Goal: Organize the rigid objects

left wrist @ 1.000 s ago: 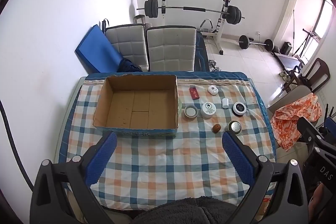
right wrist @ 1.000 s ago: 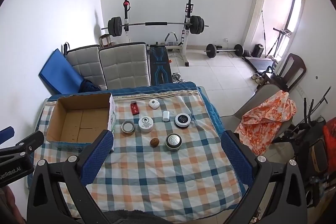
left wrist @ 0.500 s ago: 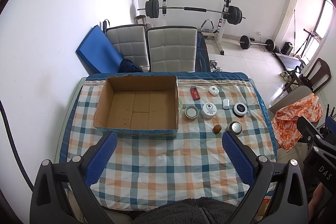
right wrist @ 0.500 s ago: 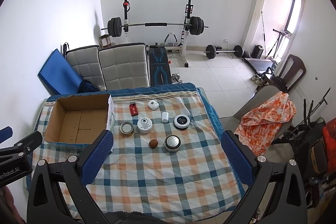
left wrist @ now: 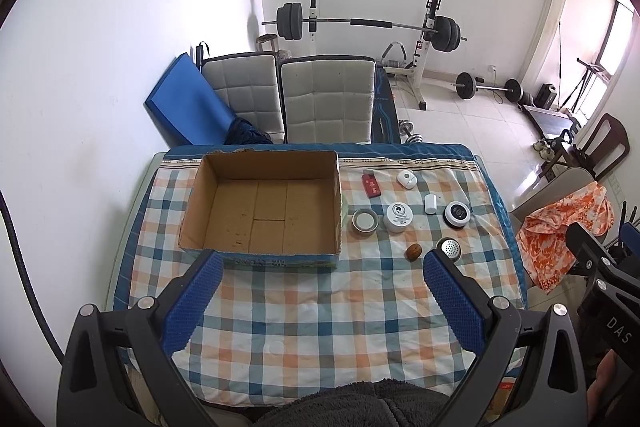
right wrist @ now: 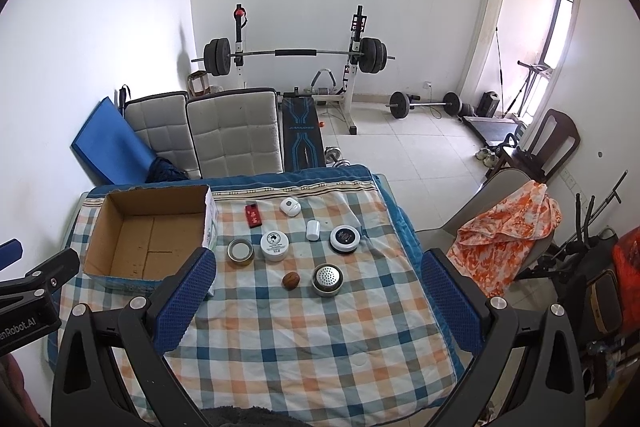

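Observation:
An empty cardboard box (left wrist: 264, 207) (right wrist: 148, 235) sits at the left of a checked tablecloth (left wrist: 320, 307). To its right lie several small items: a red flat piece (left wrist: 371, 185) (right wrist: 253, 215), a white round device (left wrist: 407, 179), a small white cylinder (left wrist: 430, 203), a metal tin (left wrist: 364, 220) (right wrist: 241, 251), a white jar (left wrist: 398, 217) (right wrist: 274, 245), a black-lidded jar (left wrist: 457, 214) (right wrist: 345, 238), a brown walnut-like nut (left wrist: 414, 251) (right wrist: 291, 280) and a perforated metal lid (left wrist: 449, 247) (right wrist: 327, 279). My left gripper (left wrist: 320, 291) and right gripper (right wrist: 318, 291) are open, empty, high above the near table side.
Two grey padded chairs (left wrist: 296, 99) stand behind the table, with a blue mat (left wrist: 188, 107) against the wall. A barbell rack (right wrist: 296, 55) is farther back. A chair with an orange cloth (right wrist: 504, 227) stands right of the table.
Both views have shifted slightly; the table objects sit a little lower and closer in the frames. Nothing on the table has moved. Both grippers stay open.

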Demonstrator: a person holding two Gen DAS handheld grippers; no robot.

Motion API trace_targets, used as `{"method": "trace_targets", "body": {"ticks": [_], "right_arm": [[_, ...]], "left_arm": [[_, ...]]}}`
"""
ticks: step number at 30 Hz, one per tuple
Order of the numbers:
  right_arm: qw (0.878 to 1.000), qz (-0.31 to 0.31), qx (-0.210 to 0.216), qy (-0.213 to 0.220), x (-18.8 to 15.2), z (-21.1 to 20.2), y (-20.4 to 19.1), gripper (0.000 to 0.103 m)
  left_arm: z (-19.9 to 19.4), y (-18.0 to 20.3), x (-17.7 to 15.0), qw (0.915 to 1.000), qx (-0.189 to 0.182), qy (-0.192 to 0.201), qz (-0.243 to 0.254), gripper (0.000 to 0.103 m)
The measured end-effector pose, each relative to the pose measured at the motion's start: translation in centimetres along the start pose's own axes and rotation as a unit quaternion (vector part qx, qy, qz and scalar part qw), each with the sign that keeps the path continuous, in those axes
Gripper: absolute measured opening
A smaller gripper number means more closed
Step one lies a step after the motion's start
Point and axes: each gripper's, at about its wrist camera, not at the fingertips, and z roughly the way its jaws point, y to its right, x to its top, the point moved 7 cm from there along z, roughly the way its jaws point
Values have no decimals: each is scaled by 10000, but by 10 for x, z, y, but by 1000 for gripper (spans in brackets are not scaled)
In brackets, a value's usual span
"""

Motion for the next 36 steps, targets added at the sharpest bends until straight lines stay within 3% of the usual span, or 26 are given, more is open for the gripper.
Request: {"method": "trace_targets", "body": {"ticks": [36], "right_arm": [[9999, 42, 12, 133, 4, -6, -3, 103]], "left_arm": [[-3, -14, 10, 9999, 5, 127, -45, 103]]}}
